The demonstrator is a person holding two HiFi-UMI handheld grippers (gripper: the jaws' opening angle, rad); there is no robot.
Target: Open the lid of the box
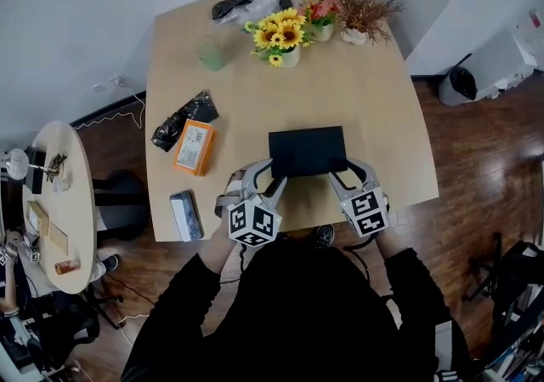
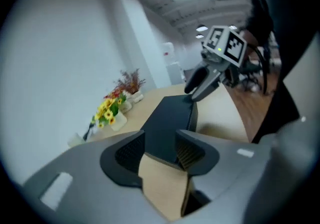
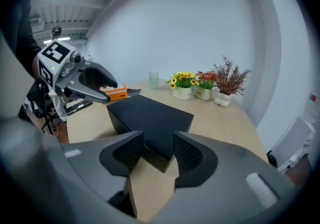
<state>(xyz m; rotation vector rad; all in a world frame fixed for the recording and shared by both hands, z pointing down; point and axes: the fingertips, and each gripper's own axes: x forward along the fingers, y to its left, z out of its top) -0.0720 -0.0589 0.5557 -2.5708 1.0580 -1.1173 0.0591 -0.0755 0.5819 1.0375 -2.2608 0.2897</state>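
Note:
A flat black box (image 1: pixel 308 151) with its lid down lies near the table's front edge. My left gripper (image 1: pixel 269 179) straddles the box's near left corner (image 2: pixel 172 133); both pads (image 2: pixel 190 151) look pressed on that corner. My right gripper (image 1: pixel 352 176) sits at the near right corner (image 3: pixel 155 138), with its jaws apart, one on each side of the corner and no clear squeeze on it. Each gripper view shows the other gripper across the box: the right gripper (image 2: pixel 196 88) from the left gripper view, the left gripper (image 3: pixel 98 93) from the right gripper view.
An orange packet (image 1: pixel 195 147), a black wrapper (image 1: pixel 180 121) and a small grey case (image 1: pixel 184 214) lie left of the box. At the table's far end stand a sunflower pot (image 1: pixel 280 36), two more plants (image 1: pixel 365 10) and a green cup (image 1: pixel 211 54). A round side table (image 1: pixel 59 202) stands to the left.

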